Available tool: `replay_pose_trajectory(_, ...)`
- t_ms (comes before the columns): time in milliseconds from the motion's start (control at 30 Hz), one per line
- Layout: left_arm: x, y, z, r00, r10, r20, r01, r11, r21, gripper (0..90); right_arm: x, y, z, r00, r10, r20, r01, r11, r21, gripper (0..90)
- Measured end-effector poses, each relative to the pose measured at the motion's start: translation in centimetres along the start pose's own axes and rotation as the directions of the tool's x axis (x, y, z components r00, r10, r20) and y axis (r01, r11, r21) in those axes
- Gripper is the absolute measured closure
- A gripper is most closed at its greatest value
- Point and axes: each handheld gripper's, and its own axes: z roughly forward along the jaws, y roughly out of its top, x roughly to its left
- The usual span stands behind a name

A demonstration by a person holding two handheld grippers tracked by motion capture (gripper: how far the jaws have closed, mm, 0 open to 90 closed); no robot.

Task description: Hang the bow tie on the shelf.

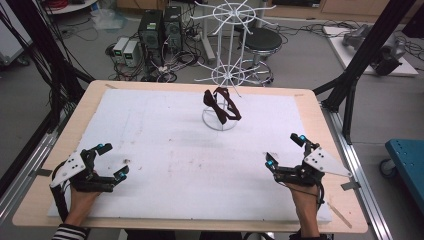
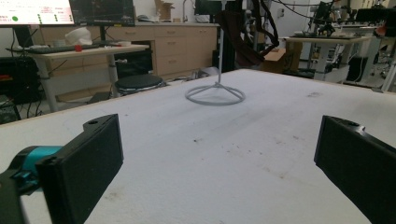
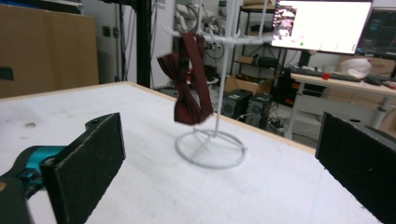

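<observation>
A white wire stand (image 1: 226, 65) rises from a ring base at the back middle of the white mat (image 1: 165, 150). A dark red bow tie (image 1: 221, 104) hangs from its lower arms, and it shows as a dark red bow tie (image 3: 189, 79) on the white stand (image 3: 219, 93) in the right gripper view. The left gripper view has the stand's ring base (image 2: 215, 94) farther off. My left gripper (image 1: 113, 160) rests open near the front left. My right gripper (image 1: 285, 150) rests open near the front right. Both hold nothing.
The mat covers a wooden table (image 1: 320, 125) with bare edges. Black frame posts (image 1: 357, 65) stand at the right and left. Computers (image 1: 160, 30), cables and a round stool (image 1: 261, 40) sit on the floor behind the table. A blue cart (image 1: 407, 160) stands at the right.
</observation>
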Motion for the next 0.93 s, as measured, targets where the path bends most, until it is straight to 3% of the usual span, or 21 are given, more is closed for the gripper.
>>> replay_pose_trajectory(267, -0.2, -0.6, 0.1, 1.0000, -0.001, -0.006, 0.001, 1.0000, 0.003, 1.7, -0.4, -3.4, -0.8, 0.9983, 0.030, 0.049, -0.030, 1.000, -0.005, 0.7)
replay_pose_trajectory(400, -0.1, -0.9, 0.0, 0.9999, -0.003, -0.016, 0.003, 0.9999, -0.012, 1.7, -0.5, -5.1, -1.1, 0.9979, 0.041, 0.051, -0.038, 0.997, -0.066, 0.7)
replay_pose_trajectory(533, 0.0, -1.0, 0.0, 0.9998, -0.012, -0.013, 0.012, 0.9999, -0.012, 1.7, -0.8, -6.4, -1.3, 0.9956, 0.073, 0.059, -0.068, 0.995, -0.079, 0.7)
replay_pose_trajectory(633, 0.1, -1.2, 0.1, 0.9999, -0.013, -0.001, 0.013, 0.9998, -0.012, 1.7, -0.9, -6.9, -1.3, 0.9947, 0.082, 0.063, -0.077, 0.994, -0.076, 0.7)
replay_pose_trajectory(800, 0.1, -1.3, 0.1, 0.9999, -0.006, -0.014, 0.006, 1.0000, -0.005, 1.7, -0.6, -7.3, -1.0, 0.9974, 0.049, 0.053, -0.045, 0.996, -0.074, 0.7)
replay_pose_trajectory(933, 0.1, -1.3, 0.1, 0.9990, -0.025, -0.038, 0.025, 0.9997, -0.007, 1.7, -0.6, -7.3, -1.0, 0.9968, 0.059, 0.053, -0.055, 0.996, -0.069, 0.7)
